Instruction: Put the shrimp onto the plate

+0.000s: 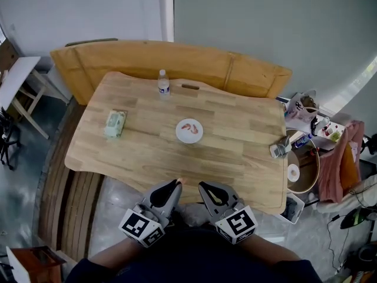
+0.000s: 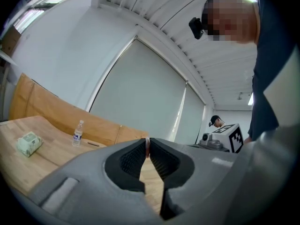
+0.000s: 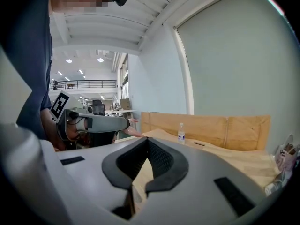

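No word, brand or number can be read anywhere. The only clear signs are coded black-and-white patterns without letters: the square marker [image 1: 136, 224] on the cube of the left gripper [image 1: 178, 183] and its twin marker [image 1: 238, 223] on the cube of the right gripper [image 1: 204, 186]. The water bottle [image 1: 163, 82] near the far edge of the table [image 1: 235, 152] wears a label band, and the green packet [image 1: 115, 122] near the left edge bears print, both too small to make out.
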Motion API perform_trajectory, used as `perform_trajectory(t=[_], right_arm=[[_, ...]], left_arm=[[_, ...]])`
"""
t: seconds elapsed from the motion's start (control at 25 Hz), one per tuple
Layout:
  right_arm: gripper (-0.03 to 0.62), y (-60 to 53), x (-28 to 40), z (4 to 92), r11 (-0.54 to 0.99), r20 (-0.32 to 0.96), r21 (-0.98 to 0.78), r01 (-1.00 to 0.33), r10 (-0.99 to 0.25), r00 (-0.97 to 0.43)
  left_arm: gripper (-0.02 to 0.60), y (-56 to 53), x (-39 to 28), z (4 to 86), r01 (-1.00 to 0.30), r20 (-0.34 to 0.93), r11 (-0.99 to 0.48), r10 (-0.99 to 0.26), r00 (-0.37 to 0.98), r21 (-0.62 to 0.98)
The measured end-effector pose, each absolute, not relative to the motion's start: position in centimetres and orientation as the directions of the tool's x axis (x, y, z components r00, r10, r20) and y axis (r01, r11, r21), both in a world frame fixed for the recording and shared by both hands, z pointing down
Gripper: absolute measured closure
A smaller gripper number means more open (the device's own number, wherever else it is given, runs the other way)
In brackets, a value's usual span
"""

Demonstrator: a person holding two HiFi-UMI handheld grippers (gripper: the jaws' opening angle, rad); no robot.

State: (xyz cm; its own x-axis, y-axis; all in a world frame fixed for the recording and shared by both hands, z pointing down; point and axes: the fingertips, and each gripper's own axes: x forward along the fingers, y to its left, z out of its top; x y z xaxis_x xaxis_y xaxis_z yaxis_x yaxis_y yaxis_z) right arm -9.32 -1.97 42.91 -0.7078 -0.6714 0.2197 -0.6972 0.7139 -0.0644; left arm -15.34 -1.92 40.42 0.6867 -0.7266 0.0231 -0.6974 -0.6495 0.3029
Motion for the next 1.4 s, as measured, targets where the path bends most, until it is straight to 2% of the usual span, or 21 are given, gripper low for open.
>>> perform_trajectory(t=[0.48,0.68,1.04,1.4], right_arm=[[0.585,-6.9,-8.9,42.4,0.764,0.217,-0.066,-0.641,-0.616,-0.757],[0.585,-9.5,-7.9,41.8,0.779,0.217,-0.058,-0.624,-0.6,-0.77],[0.585,-12.5,-5.9,43.0,0.785,0.24,-0.073,-0.615,-0.585,-0.775],[0.585,-14.7,-3.9,45.1,0.77,0.265,-0.092,-0.632,-0.593,-0.761]], left_arm=[[0.549,-7.3,-15.1,40.1,-0.735,0.045,-0.595,-0.767,0.64,0.324],[0.549,-10.3,-15.2,41.1,-0.749,0.061,-0.532,-0.798,0.6,0.395],[0.549,-14.9,-14.9,45.2,-0.769,0.134,-0.437,-0.824,0.55,0.467],[0.549,-20.7,-15.2,52.6,-0.792,0.24,-0.322,-0.834,0.497,0.519]])
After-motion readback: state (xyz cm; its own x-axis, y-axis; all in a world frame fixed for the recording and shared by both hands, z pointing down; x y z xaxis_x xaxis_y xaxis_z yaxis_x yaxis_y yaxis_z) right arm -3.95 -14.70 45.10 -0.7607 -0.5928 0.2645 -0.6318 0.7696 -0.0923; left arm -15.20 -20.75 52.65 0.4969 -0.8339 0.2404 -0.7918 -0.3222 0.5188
